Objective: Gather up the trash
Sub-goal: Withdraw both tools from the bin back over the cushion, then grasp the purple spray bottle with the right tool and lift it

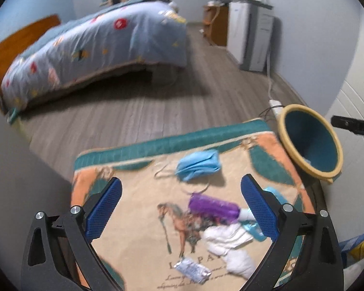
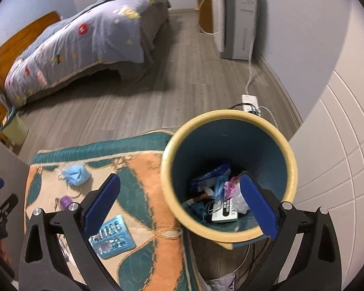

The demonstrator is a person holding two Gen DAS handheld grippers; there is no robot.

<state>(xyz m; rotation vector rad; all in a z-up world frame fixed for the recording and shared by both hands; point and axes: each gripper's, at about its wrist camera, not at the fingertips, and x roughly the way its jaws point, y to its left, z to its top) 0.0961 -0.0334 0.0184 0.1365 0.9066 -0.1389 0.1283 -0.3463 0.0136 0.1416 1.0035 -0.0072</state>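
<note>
Bin (image 2: 230, 160) under right tool (image 2: 179, 208), tissue (image 1: 228, 245) between left tool (image 1: 182, 208), both spread apart

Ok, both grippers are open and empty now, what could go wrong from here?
The left gripper straddles the purple roll and white tissue lying packed together; closing may catch both, or only a corner. The right gripper has one finger over the bin's rim, so a sideways move could tip the bin.
</note>
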